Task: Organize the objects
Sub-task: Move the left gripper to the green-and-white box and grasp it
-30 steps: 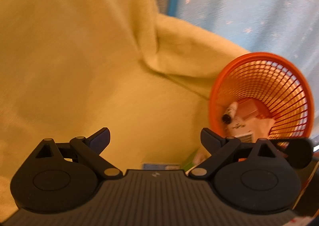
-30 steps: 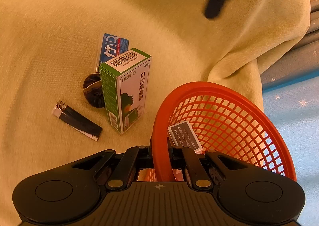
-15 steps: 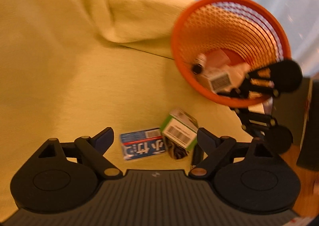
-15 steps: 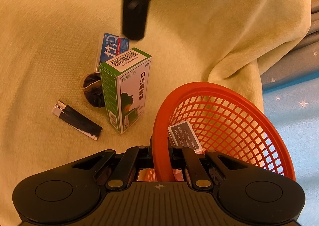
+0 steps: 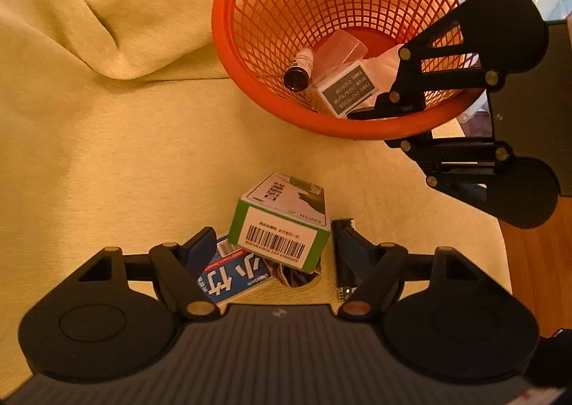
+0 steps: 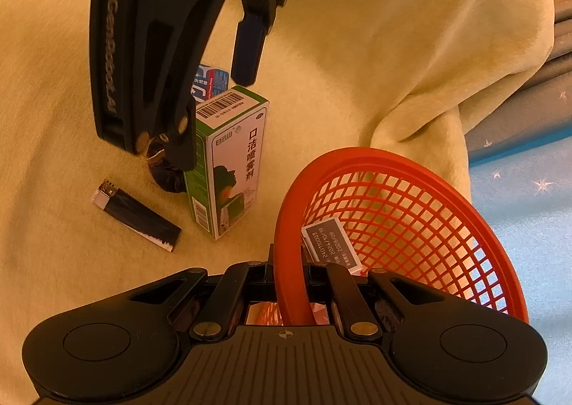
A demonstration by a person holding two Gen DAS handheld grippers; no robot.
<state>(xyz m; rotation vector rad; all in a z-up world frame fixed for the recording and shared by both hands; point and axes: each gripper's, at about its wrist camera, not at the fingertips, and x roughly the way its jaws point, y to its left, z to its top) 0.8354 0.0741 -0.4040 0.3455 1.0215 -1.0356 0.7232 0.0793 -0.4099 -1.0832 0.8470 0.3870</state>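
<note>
Left tool (image 5: 273,244): jaws spread wide, holding nothing, hanging just above the green-and-white box (image 5: 282,222). In the right wrist view one dark finger (image 6: 248,47) sits right over the box's barcode end; we cannot tell whether it touches.

Right tool (image 6: 289,272): jaws closed tight on the rim of the orange mesh basket (image 6: 411,211), clamping it from both sides of the wall.

Around the green-and-white box, which stands upright on the yellow blanket (image 5: 107,154): a blue-and-white packet (image 5: 232,276) lies flat just beside it, partly tucked under its near edge in the left view. A small dark crumpled wrapper (image 5: 293,276) sits against the box's base. A black lighter (image 6: 137,215) lies flat near the box, apart from it, metal end pointing away from the basket.

Basket stands near the box, tilted toward the left camera. Inside we see a small white bottle with a dark cap (image 5: 300,70), a white box with a grey label (image 5: 345,90), and some pale wrapping we cannot identify.

Beyond the blanket: blue starred fabric (image 6: 536,197).
</note>
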